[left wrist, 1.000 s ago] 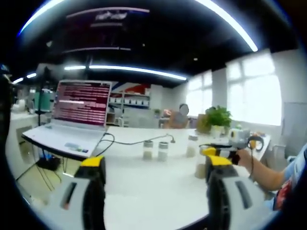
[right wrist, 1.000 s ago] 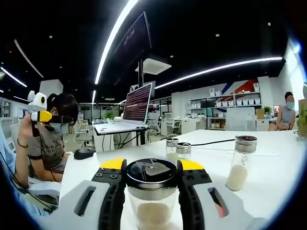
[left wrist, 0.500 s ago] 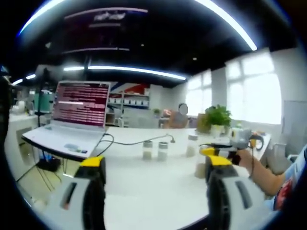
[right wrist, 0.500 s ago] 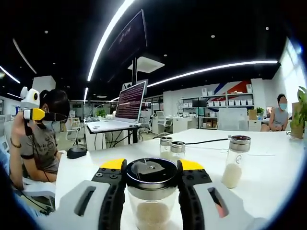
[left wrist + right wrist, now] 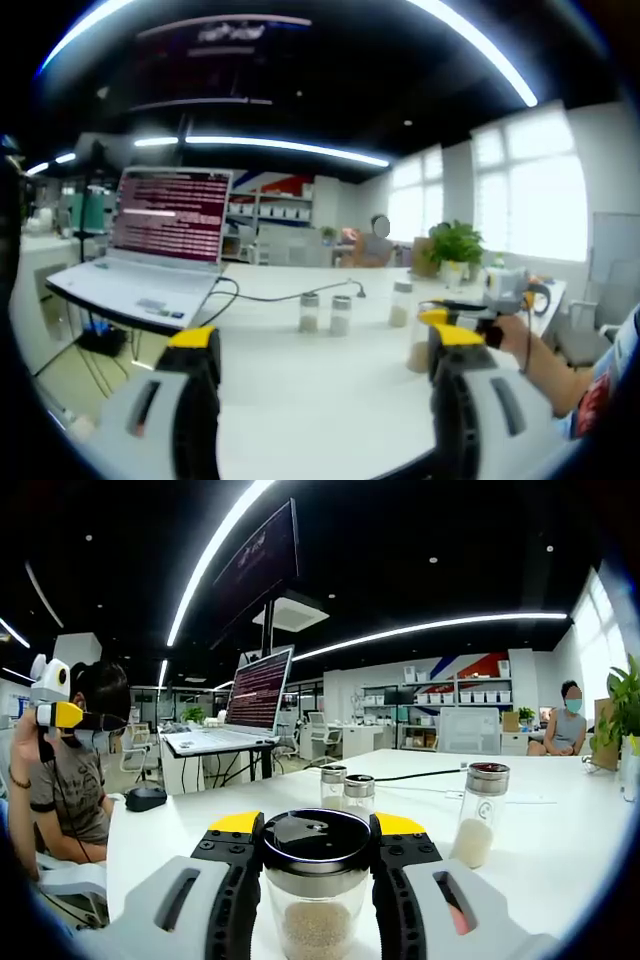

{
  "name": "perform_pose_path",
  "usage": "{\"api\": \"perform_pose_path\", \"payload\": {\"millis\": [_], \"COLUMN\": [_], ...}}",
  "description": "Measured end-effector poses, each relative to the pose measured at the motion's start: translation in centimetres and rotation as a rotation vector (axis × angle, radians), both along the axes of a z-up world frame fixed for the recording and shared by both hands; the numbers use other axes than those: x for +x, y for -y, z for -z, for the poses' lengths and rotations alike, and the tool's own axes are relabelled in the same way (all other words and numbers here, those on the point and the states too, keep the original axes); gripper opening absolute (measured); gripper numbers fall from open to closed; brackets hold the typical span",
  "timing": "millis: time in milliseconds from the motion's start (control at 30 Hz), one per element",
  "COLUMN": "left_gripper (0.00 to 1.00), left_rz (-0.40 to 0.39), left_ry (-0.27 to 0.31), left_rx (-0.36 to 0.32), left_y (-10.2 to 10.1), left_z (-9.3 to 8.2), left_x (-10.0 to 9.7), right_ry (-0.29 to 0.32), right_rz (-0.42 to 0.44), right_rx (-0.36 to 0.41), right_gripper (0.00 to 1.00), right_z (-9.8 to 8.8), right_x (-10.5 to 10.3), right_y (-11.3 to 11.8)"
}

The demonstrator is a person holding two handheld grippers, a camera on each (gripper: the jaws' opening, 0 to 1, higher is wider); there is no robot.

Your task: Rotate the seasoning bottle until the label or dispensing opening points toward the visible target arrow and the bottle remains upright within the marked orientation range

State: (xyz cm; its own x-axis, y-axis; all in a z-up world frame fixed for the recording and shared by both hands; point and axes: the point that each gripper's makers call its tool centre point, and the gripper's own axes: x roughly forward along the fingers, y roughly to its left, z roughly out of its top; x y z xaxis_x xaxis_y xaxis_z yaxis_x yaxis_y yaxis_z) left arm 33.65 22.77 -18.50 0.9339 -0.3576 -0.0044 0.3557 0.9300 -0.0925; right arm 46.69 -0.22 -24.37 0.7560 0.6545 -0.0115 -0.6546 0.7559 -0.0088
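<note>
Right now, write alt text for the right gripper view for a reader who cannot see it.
The right gripper has its jaws shut on a black-lidded seasoning bottle holding pale granules, upright over a white table. Three more bottles stand beyond it, and a laptop sits on a desk further back.

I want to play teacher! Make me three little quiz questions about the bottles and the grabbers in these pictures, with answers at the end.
1. True or false: the right gripper is shut on the seasoning bottle.
2. What stands between the left gripper jaws?
A. a bottle
B. nothing, only bare table
C. the laptop
3. In the right gripper view, how many other bottles stand on the table beyond the held one?

Key
1. True: both jaws press the bottle just under its black lid.
2. B.
3. Three: a close pair and a taller bottle to their right.
</note>
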Motion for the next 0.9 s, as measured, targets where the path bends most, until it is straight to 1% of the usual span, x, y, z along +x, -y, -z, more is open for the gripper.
{"api": "perform_pose_path", "payload": {"millis": [133, 400, 467, 567, 667, 800, 900], "left_gripper": [0.9, 0.9, 0.9, 0.9, 0.9, 0.9, 0.9], "left_rz": [0.01, 0.022, 0.033, 0.055, 0.066, 0.07, 0.063], "left_ry": [-0.003, -0.014, -0.025, -0.029, -0.028, -0.03, -0.024], "left_rx": [-0.002, 0.001, 0.0, 0.0, 0.003, 0.007, 0.012], "left_y": [0.1, 0.5, 0.8, 1.5, 1.9, 2.0, 1.8], "left_z": [0.1, 0.5, 0.7, 0.8, 0.8, 0.9, 0.9], "left_x": [-0.1, 0.3, 0.5, 0.5, 0.4, 0.4, 0.5], "right_ry": [0.013, 0.016, 0.018, 0.016, 0.025, 0.032, 0.033], "right_rz": [0.029, 0.093, 0.107, 0.115, 0.142, 0.172, 0.211], "right_rx": [0.006, 0.002, -0.006, -0.005, -0.014, -0.013, -0.023], "right_gripper": [0.42, 0.42, 0.42, 0.42, 0.42, 0.42, 0.42], "right_z": [0.0, 0.1, 0.1, 0.1, 0.2, 0.1, 0.1], "right_x": [-0.1, -0.2, -0.2, -0.1, -0.3, -0.2, -0.1], "right_y": [0.1, 0.3, 0.3, 0.4, 0.3, 0.4, 0.4]}}
